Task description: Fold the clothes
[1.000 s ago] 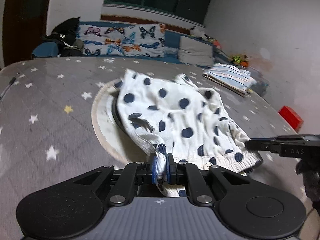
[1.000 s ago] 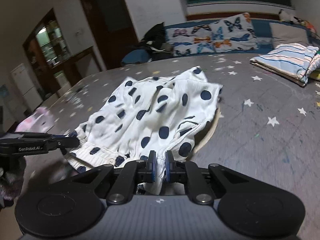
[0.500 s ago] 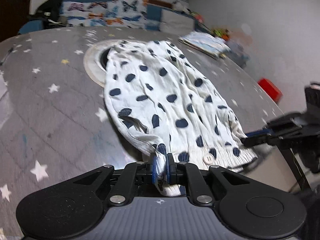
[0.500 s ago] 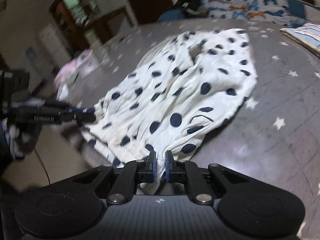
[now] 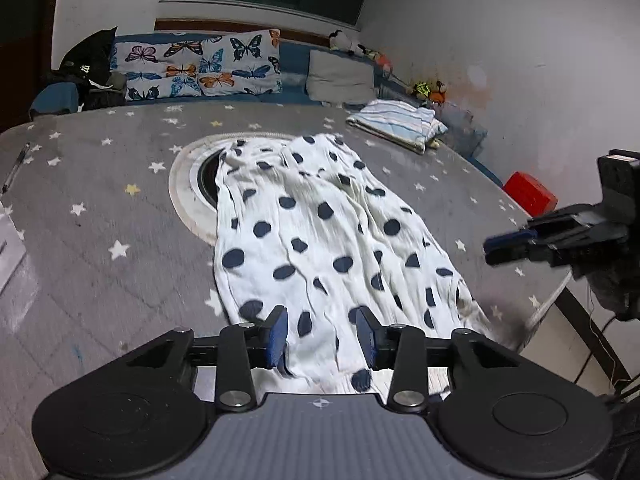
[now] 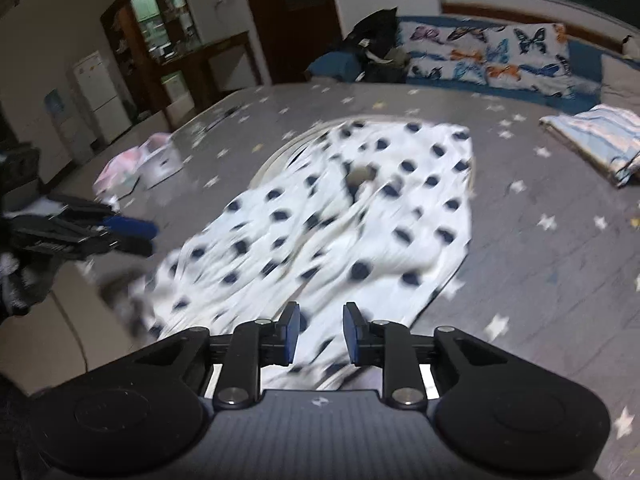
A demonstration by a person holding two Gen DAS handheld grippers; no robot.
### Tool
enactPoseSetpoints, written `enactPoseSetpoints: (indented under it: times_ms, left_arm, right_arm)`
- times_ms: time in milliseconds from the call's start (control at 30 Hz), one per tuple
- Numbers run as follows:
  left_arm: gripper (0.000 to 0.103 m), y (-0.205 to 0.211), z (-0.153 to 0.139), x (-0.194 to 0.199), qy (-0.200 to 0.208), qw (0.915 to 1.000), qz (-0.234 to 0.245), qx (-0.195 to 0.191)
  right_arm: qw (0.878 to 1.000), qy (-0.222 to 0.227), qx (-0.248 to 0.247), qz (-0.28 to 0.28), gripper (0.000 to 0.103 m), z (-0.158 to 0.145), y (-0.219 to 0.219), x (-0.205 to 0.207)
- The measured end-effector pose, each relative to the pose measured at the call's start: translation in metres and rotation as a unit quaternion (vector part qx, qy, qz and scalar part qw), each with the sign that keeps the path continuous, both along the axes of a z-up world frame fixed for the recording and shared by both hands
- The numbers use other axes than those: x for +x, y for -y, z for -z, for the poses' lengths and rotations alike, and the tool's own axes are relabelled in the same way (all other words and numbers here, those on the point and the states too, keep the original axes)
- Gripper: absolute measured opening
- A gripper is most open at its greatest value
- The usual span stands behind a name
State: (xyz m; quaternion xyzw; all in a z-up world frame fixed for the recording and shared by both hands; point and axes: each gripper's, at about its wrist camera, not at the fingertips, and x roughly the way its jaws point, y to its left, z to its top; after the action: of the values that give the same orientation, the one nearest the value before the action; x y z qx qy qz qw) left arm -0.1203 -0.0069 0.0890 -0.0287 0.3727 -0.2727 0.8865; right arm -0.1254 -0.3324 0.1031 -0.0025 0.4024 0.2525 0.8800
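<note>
A white garment with dark blue dots (image 5: 320, 240) lies spread lengthwise on the grey star-patterned table (image 5: 100, 200), its near hem hanging over the front edge. My left gripper (image 5: 322, 336) is open, its blue pads standing either side of the near hem without pinching it. In the right wrist view the same garment (image 6: 340, 232) is blurred, and my right gripper (image 6: 318, 334) is open above its near edge. Each gripper shows in the other's view: the right gripper (image 5: 516, 246) at the right, the left gripper (image 6: 128, 234) at the left.
A folded striped cloth (image 5: 396, 124) lies at the table's far right. A round inset ring (image 5: 188, 184) sits under the garment's far end. A red box (image 5: 528, 194) stands beyond the right edge. Pink and white items (image 6: 136, 164) lie at the left. Butterfly cushions (image 5: 196, 66) line the back.
Both grippers have opened and let go of the garment's near hem. The garment was pulled toward the front edge and now lies stretched out flat.
</note>
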Motion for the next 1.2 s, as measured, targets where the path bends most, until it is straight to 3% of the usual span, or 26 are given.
enactPoseSetpoints:
  times_ms: [233, 433, 633, 867, 1033, 1200]
  left_arm:
    - [0.039, 0.0, -0.006, 0.038, 0.014, 0.9992, -0.038, -0.002]
    - [0.037, 0.016, 0.001, 0.106, 0.018, 0.9969, -0.076, -0.007]
    - [0.037, 0.044, 0.005, 0.177, 0.04, 0.9948, -0.092, 0.016]
    - [0.038, 0.075, 0.022, 0.251, 0.051, 0.9943, -0.077, 0.053]
    - [0.039, 0.096, 0.038, 0.282, 0.055, 0.9937, -0.049, 0.085]
    - [0.039, 0.108, 0.051, 0.302, 0.045, 0.9945, -0.023, 0.092]
  right_arm:
    - [0.998, 0.019, -0.01, 0.055, 0.025, -0.001, 0.02, 0.06]
    - [0.996, 0.024, -0.013, 0.09, 0.026, 0.008, 0.026, 0.123]
    - [0.995, 0.036, -0.018, 0.094, 0.033, 0.014, 0.019, 0.18]
    - [0.994, 0.025, -0.005, 0.103, 0.04, 0.029, 0.018, 0.238]
    - [0.994, 0.01, 0.004, 0.11, 0.042, 0.043, 0.021, 0.271]
    - [0.994, -0.005, 0.02, 0.109, 0.044, 0.053, 0.022, 0.29]
